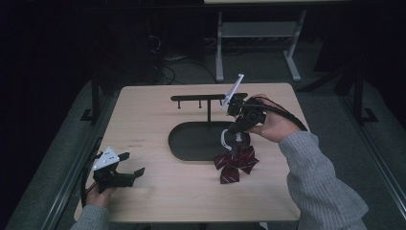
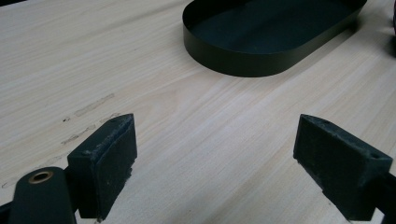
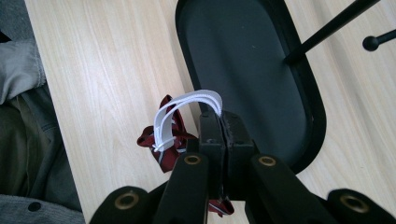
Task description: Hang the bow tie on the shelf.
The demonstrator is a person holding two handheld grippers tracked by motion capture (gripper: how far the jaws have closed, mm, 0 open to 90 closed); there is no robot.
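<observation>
One bow tie (image 1: 236,163), dark red with thin pale stripes, lies at the near right edge of the black tray (image 1: 191,143), partly on the table (image 1: 143,120) and partly against the tray rim. Its wings are spread and crumpled. A white elastic strap (image 1: 225,137) rises from its knot in a loop; in the right gripper view the strap (image 3: 184,109) shows as two parallel white bands arching up from the tie (image 3: 161,140) to the claw.

Right claw (image 1: 234,128): clenched on the white strap, jaws pressed together with no gap between them in the right gripper view (image 3: 219,126). It is held above the tray's near right end, directly over the tie. The right hand (image 1: 273,125) wears a grey sleeve.

Left claw (image 1: 129,164): released, jaws spread wide, holding nothing. In the left gripper view (image 2: 215,158) bare table shows between the two pads, and the tray (image 2: 261,60) lies well ahead. The claw sits near the table's front left corner, well apart from the tie.

Count: one bow tie, one strap loop, one oval tray, one black stand (image 1: 209,99) with a horizontal bar rising from the tray's far side, two claws
</observation>
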